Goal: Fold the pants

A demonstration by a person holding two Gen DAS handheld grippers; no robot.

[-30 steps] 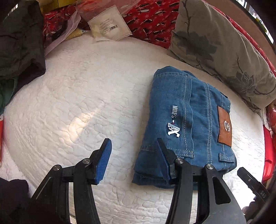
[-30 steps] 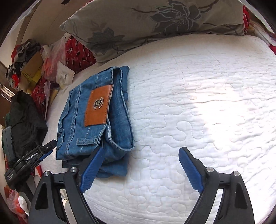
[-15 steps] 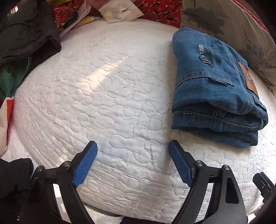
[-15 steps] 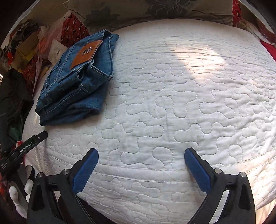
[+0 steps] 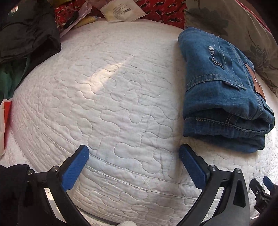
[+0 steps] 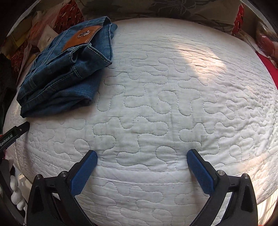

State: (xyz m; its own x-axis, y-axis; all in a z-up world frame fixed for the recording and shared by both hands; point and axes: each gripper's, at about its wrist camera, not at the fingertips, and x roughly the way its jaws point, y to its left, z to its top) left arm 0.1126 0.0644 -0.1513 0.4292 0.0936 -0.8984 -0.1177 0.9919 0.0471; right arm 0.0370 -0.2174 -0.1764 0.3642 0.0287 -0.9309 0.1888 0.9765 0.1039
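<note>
The jeans (image 5: 224, 90) lie folded in a compact stack on the bed (image 5: 121, 104), at the right of the left wrist view. Both the left hand-held gripper (image 5: 133, 166) and the right hand-held gripper (image 6: 141, 171) are spread and empty, apart from the stack. Folding looks finished; at most a tidying press remains.

- I read the pants (image 5: 224, 97) as blue denim, matt and coarse, with pale topstitching and a smooth tan leather-look patch (image 6: 80, 39).
- The mattress cover (image 5: 121, 104) is white quilted cloth, soft and matt, with puffy stitched swirls.
- On my left gripper (image 5: 133, 156), the fingers (image 5: 75, 167) carry ribbed blue pads on matt black plastic arms with small bright metal bolts.
- My right gripper (image 6: 141, 160) looks the same.
- The pillow (image 5: 243, 31) is dull grey-beige printed cloth.
- The packet (image 5: 121, 10) looks like glossy plastic film.
</note>
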